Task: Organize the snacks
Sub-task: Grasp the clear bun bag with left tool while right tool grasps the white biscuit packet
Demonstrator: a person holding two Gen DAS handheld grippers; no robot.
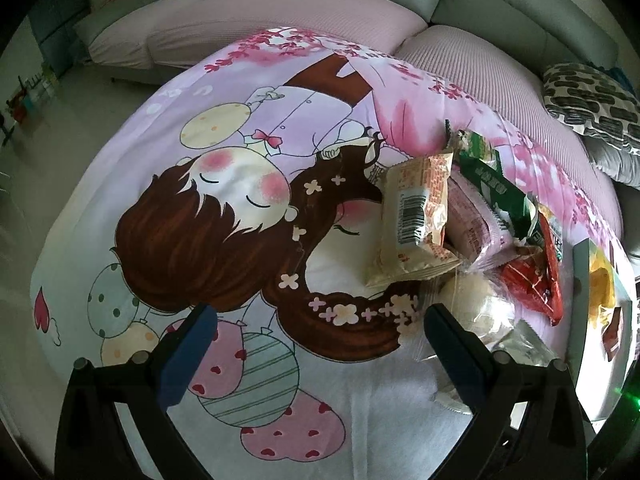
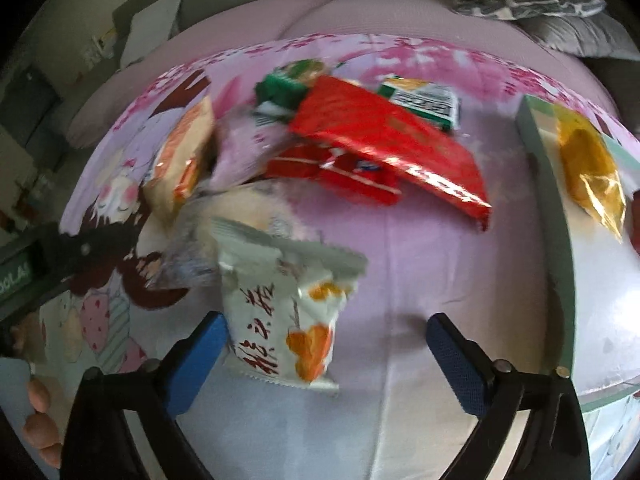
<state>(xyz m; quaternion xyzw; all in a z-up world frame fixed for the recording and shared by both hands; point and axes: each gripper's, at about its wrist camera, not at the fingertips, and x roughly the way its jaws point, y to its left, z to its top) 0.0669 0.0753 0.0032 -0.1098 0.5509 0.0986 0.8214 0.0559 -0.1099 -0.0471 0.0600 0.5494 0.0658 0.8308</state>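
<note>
A heap of snack packets lies on a cartoon-printed pink cloth (image 1: 240, 380). In the left wrist view I see a cream packet with a barcode (image 1: 412, 220), a pink packet (image 1: 472, 216), a green packet (image 1: 492, 180), a red packet (image 1: 532, 280) and a clear-wrapped bun (image 1: 476, 304). My left gripper (image 1: 316, 328) is open and empty, left of the heap. In the right wrist view my right gripper (image 2: 328, 340) is open, with a white packet with orange print (image 2: 288, 312) lying between its fingers, near the left one. A long red packet (image 2: 392, 148) lies beyond.
A pale green box (image 2: 560, 240) stands at the right and holds a yellow packet (image 2: 592, 172); it also shows in the left wrist view (image 1: 580, 280). A sofa with pink cushions (image 1: 280, 12) and a patterned pillow (image 1: 592, 100) lies behind. The other gripper (image 2: 52, 252) shows at the left.
</note>
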